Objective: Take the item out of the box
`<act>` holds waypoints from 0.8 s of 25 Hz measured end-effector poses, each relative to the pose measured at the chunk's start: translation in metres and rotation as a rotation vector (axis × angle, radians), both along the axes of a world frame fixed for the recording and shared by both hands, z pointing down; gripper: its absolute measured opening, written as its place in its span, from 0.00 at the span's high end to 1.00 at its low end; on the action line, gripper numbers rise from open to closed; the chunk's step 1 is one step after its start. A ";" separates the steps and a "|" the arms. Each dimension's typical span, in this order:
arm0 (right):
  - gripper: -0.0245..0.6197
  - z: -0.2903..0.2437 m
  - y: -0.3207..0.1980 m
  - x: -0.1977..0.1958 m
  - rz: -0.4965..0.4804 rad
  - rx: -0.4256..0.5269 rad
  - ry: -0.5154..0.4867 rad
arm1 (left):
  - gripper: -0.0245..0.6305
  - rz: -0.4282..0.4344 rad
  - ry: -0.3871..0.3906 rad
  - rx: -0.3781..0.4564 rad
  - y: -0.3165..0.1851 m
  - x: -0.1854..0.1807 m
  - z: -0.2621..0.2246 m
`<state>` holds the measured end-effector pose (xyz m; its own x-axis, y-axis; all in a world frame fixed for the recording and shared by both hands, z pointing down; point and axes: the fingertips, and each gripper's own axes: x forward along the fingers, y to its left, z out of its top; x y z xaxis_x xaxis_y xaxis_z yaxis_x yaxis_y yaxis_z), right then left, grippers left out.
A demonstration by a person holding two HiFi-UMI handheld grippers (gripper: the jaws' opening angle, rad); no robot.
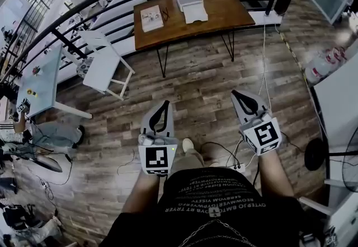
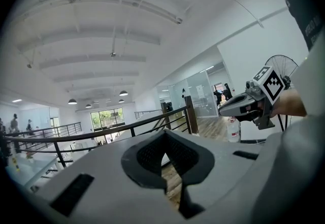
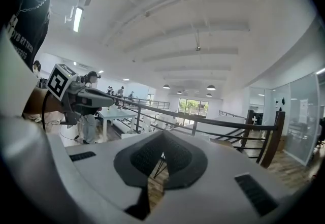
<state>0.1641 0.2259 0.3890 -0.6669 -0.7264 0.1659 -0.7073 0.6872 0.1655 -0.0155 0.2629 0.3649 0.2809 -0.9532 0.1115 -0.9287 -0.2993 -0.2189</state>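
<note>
Evidently unstarted: left gripper [image 1: 163, 107] and right gripper [image 1: 239, 96], jaws together, empty; next, reach the table [image 1: 225, 14], then the box [image 1: 190, 0].

Black T-shirt, two grey grippers
T-shirt [image 1: 212, 195] with pale lettering, thin chain [image 1: 208, 233] – left gripper [image 1: 164, 103] and right gripper [image 1: 235, 93] grey-shelled, each with a black-and-white marker cube [image 1: 157, 159].
</note>
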 end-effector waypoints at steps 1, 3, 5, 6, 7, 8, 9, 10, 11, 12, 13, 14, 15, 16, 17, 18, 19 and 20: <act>0.97 0.003 -0.006 -0.004 0.003 -0.004 0.004 | 0.95 0.002 0.002 -0.005 -0.008 -0.004 0.003; 0.97 0.008 -0.021 -0.011 0.013 -0.013 0.008 | 0.95 0.007 0.008 -0.021 -0.024 -0.012 0.008; 0.97 0.013 -0.036 -0.020 0.022 -0.021 0.009 | 0.95 0.014 0.009 -0.026 -0.040 -0.021 0.011; 0.96 0.014 -0.043 -0.025 0.025 -0.025 0.010 | 0.95 0.018 0.010 -0.027 -0.048 -0.025 0.012; 0.94 0.016 -0.049 -0.030 0.026 -0.028 0.010 | 0.95 0.022 0.012 -0.027 -0.055 -0.031 0.014; 0.92 0.017 -0.056 -0.036 0.029 -0.031 0.010 | 0.95 0.025 0.012 -0.028 -0.062 -0.036 0.015; 0.90 0.018 -0.064 -0.041 0.032 -0.033 0.010 | 0.95 0.028 0.012 -0.029 -0.070 -0.042 0.017; 0.89 0.019 -0.072 -0.046 0.037 -0.035 0.010 | 0.95 0.032 0.012 -0.032 -0.078 -0.048 0.018; 0.88 0.020 -0.080 -0.051 0.043 -0.038 0.010 | 0.95 0.036 0.013 -0.035 -0.087 -0.053 0.020; 0.87 0.021 -0.088 -0.056 0.048 -0.041 0.011 | 0.95 0.040 0.015 -0.038 -0.095 -0.057 0.021; 0.85 0.022 -0.096 -0.060 0.054 -0.046 0.011 | 0.95 0.044 0.016 -0.041 -0.103 -0.062 0.023; 0.84 0.024 -0.103 -0.065 0.058 -0.052 0.011 | 0.95 0.049 0.017 -0.043 -0.110 -0.066 0.023; 0.83 0.025 -0.109 -0.071 0.061 -0.057 0.009 | 0.95 0.055 0.017 -0.044 -0.117 -0.071 0.024; 0.81 0.025 -0.115 -0.077 0.065 -0.061 0.006 | 0.95 0.061 0.016 -0.043 -0.125 -0.076 0.023; 0.79 0.025 -0.121 -0.082 0.069 -0.065 0.002 | 0.95 0.069 0.017 -0.042 -0.131 -0.080 0.022; 0.78 0.024 -0.126 -0.087 0.075 -0.068 0.000 | 0.96 0.077 0.018 -0.040 -0.138 -0.085 0.021; 0.76 0.024 -0.131 -0.091 0.080 -0.071 -0.001 | 0.95 0.086 0.020 -0.037 -0.144 -0.089 0.020; 0.75 0.024 -0.136 -0.096 0.086 -0.073 0.000 | 0.96 0.093 0.022 -0.035 -0.149 -0.093 0.019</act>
